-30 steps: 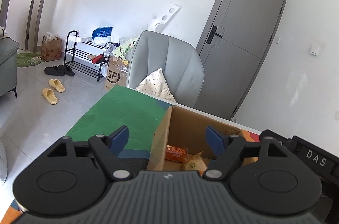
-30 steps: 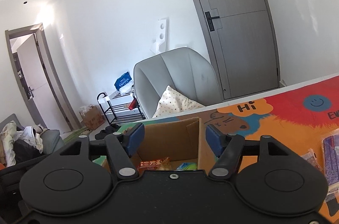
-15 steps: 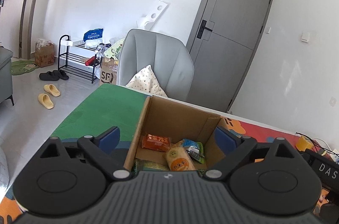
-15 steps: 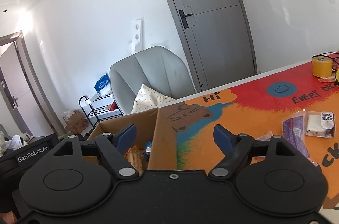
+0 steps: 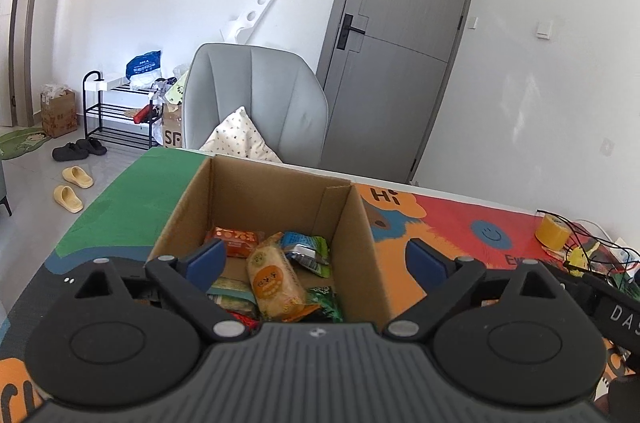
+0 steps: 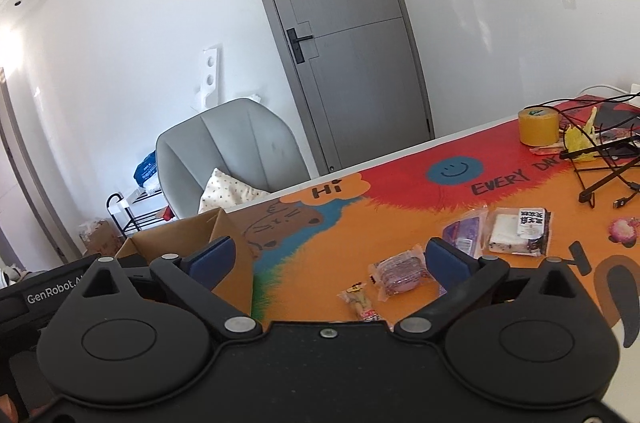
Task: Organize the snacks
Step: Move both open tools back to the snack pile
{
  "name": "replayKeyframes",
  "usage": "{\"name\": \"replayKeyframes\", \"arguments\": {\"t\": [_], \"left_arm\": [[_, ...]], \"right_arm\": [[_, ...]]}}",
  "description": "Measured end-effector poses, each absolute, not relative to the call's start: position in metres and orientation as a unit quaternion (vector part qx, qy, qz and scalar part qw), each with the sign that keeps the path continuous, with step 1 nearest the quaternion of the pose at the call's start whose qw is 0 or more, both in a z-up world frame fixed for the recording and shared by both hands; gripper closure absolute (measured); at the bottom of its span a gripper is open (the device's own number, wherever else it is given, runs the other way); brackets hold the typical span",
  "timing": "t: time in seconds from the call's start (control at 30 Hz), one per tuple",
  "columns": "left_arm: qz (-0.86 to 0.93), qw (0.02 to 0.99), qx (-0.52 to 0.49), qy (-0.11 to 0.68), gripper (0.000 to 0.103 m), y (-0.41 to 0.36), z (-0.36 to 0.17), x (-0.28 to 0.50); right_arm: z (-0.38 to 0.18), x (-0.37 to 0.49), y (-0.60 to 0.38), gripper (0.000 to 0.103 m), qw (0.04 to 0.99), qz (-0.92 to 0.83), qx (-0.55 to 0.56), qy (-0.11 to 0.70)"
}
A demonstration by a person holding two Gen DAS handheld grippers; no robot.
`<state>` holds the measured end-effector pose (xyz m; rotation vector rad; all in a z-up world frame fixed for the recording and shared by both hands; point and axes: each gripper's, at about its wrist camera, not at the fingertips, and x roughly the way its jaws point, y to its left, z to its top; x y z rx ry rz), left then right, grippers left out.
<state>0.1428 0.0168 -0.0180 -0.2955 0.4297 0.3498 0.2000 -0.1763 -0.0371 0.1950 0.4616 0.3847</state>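
An open cardboard box (image 5: 352, 223) stands on the colourful table mat and holds several snack packs, among them a yellow rice-cracker pack (image 5: 274, 279) and an orange pack (image 5: 234, 239). My left gripper (image 5: 316, 261) is open and empty, just above the box's near side. My right gripper (image 6: 328, 261) is open and empty over the mat, right of the box (image 6: 176, 243). Loose snacks lie ahead of it: a round pink-filled pack (image 6: 400, 273), a small stick pack (image 6: 360, 303), a purple pack (image 6: 464, 233) and a white-and-black pack (image 6: 518, 231).
A yellow tape roll (image 6: 538, 127) and a tangle of black cables (image 6: 600, 159) sit at the table's far right. A grey chair with a cushion (image 5: 256, 111) stands behind the table. A DAS-labelled black device (image 5: 616, 307) lies at right.
Both grippers swung to the right. The left view now looks down into the box. The right view left the box and now faces the loose snacks on the mat. Both jaws stayed open.
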Motion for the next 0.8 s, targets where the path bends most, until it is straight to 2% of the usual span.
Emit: {"name": "replayKeyframes", "arguments": {"t": [0.8], "left_arm": [[0.101, 0.964, -0.097, 0.226, 0.009, -0.067, -0.019, 0.175]], "right_arm": [[-0.045, 0.203, -0.251, 0.000, 0.967, 0.097, 0.104, 0.213]]}}
